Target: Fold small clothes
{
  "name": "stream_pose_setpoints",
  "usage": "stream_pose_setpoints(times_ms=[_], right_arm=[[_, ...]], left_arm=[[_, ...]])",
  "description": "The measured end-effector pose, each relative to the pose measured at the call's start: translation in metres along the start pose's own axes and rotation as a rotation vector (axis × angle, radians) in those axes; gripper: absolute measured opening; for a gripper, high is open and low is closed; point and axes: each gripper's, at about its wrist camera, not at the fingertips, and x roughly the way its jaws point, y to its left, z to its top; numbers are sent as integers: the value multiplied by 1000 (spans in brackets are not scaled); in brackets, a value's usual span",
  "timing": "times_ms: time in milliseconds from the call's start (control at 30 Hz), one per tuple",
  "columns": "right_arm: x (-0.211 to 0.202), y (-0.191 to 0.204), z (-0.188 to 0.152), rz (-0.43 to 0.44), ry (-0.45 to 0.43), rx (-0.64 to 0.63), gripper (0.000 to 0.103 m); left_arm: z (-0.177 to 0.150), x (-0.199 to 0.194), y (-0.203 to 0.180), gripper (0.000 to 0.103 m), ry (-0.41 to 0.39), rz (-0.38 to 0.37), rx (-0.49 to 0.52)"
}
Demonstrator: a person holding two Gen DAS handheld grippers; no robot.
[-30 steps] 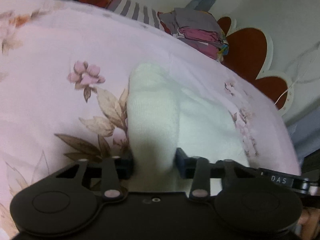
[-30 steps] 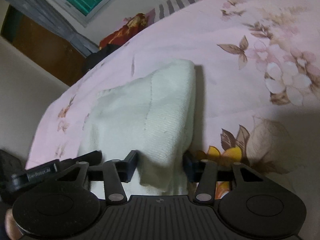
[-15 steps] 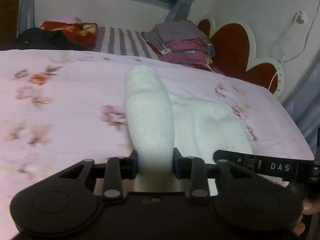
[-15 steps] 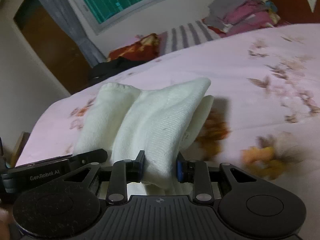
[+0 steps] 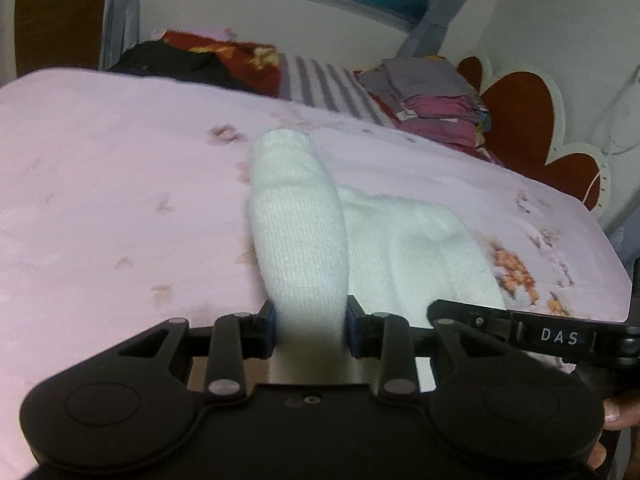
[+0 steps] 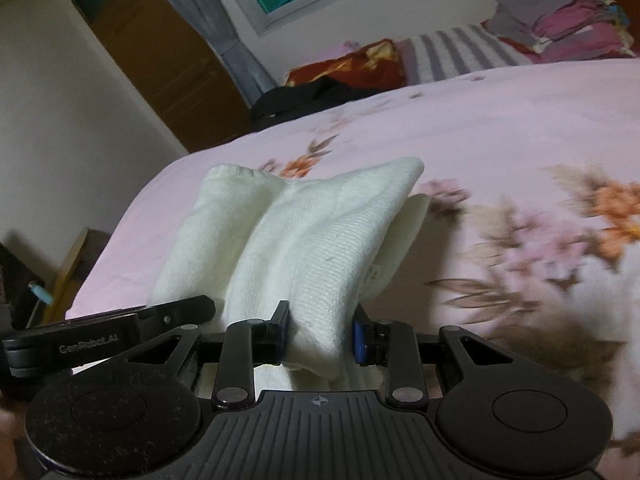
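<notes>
A white knitted garment [image 5: 296,232] hangs between both grippers above the pink floral bed sheet [image 5: 100,184]. My left gripper [image 5: 310,330] is shut on one bunched end of it, which sticks up like a roll. My right gripper [image 6: 320,334] is shut on the other end of the white knitted garment [image 6: 312,240]. The cloth sags in folds between them. In the left wrist view the right gripper's black finger [image 5: 520,330] reaches in from the right; in the right wrist view the left gripper's finger [image 6: 108,334] reaches in from the left.
A stack of folded clothes [image 5: 432,100] sits at the bed's far side by a red and white headboard [image 5: 520,120]. A striped cloth [image 5: 320,84], a red patterned cloth [image 5: 236,56] and a black garment [image 5: 168,64] lie along the far edge. A wooden door [image 6: 156,52] stands left.
Both grippers have closed onto the white garment and lifted it off the sheet, moving together across the bed; the room's window and far wall have come into view.
</notes>
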Motion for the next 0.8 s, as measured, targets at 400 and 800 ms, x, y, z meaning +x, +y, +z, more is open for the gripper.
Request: stream_pose_setpoints(times_ms=[400, 800], right_arm=[[51, -20, -21, -52, 61, 70, 39], [66, 24, 21, -140, -34, -186, 30]], left_arm=[[-11, 14, 49, 76, -21, -18, -3], [20, 60, 22, 50, -40, -75, 204]])
